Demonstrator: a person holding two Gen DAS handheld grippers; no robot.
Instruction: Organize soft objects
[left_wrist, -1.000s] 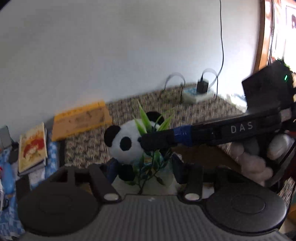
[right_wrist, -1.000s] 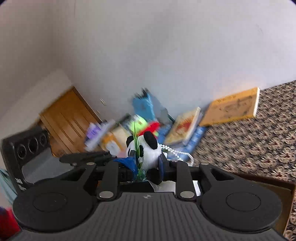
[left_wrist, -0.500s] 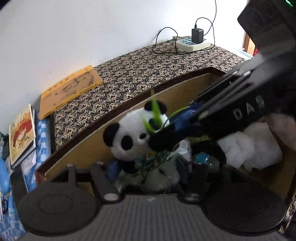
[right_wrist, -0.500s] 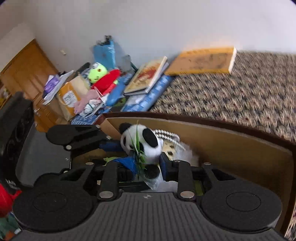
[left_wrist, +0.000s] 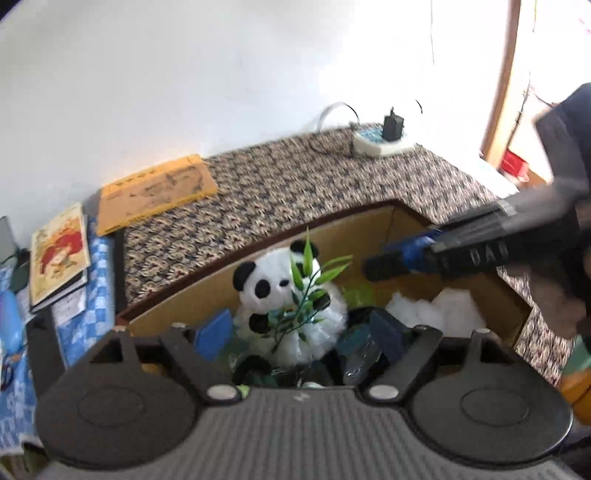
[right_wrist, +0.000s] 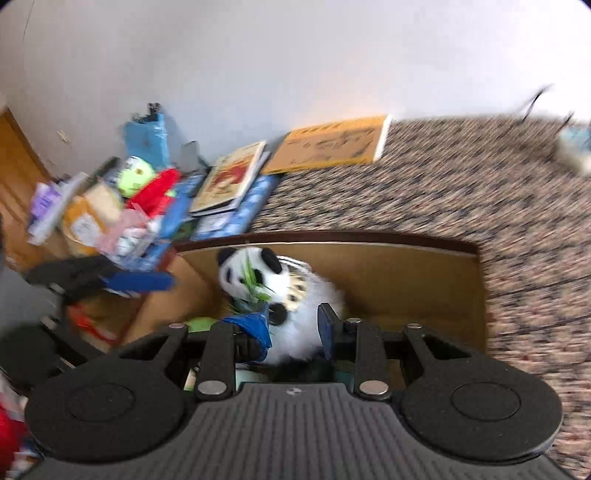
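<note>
The plush panda (left_wrist: 280, 291) sits upright inside the open cardboard box (left_wrist: 369, 225), against its back wall, with its green bamboo sprig (left_wrist: 314, 284) in front of its chest. Beside it in the same box lies a heap of white fluffy stuff (left_wrist: 443, 310), so the box looks like the collecting place for the soft things, and the panda appears to have been delivered there.

The left claw (left_wrist: 299, 332) stands wide. Its jaws have just been opening, and the panda is framed between the two blue pads with neither pad pressing on it. That reads as a release, letting the toy settle on what lies under it rather than be dragged back out.

The right claw (right_wrist: 291, 325) is narrow, having eased apart only a little. From its own camera the panda's white body shows past the fingers, while the left wrist view shows those tips in the air beside the panda's head, apart from it and holding nothing. It probably steadied the toy on the way in and is now free.

The box is sunk behind the patterned counter (left_wrist: 295, 184), where a yellow book (left_wrist: 155, 192) and a power strip (left_wrist: 380, 144) lie well clear. The colourful pile of toys and bags (right_wrist: 140, 199) to the left of the box may hold the next soft items to fetch.
</note>
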